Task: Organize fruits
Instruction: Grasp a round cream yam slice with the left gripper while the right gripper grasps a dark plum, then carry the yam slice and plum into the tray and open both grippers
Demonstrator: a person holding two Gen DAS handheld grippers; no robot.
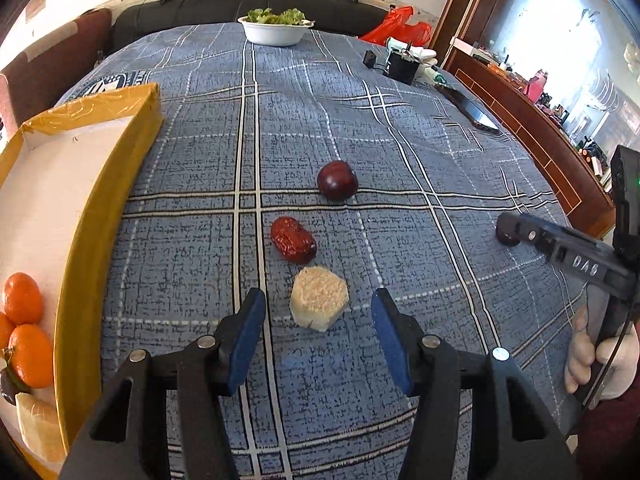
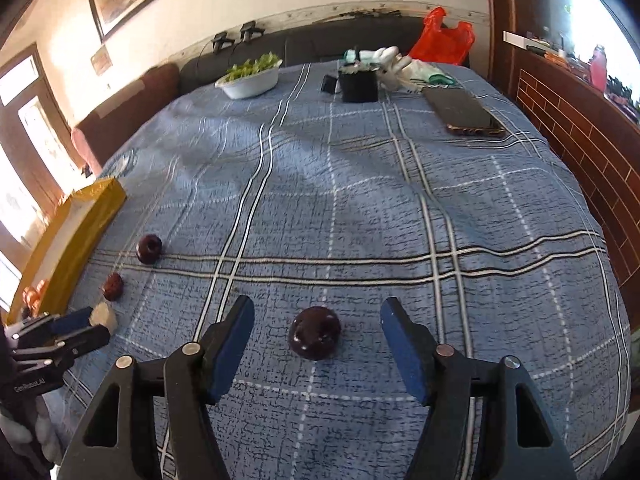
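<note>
A pale hexagonal fruit chunk (image 1: pixel 318 306) lies on the blue plaid cloth between the blue pads of my left gripper (image 1: pixel 317 298), which is open with a gap on each side. Beyond it lie a wrinkled red date (image 1: pixel 293 239) and a dark plum (image 1: pixel 337 180). A second dark plum (image 2: pixel 315 332) sits between the fingers of my right gripper (image 2: pixel 319 310), also open and not touching it. The yellow-taped box (image 1: pixel 108 184) at the left holds oranges (image 1: pixel 22 298) and another pale piece (image 1: pixel 36 428). From the right wrist, the left gripper (image 2: pixel 80 326) shows beside the chunk (image 2: pixel 102 314).
A white bowl of greens (image 1: pixel 276 28) stands at the far edge. A black box (image 1: pixel 400 66), a phone (image 1: pixel 472 110) and a red bag (image 1: pixel 400 28) are at the back right. A gloved hand (image 1: pixel 600 360) holds the right gripper. A wooden cabinet (image 2: pixel 580 140) borders the right side.
</note>
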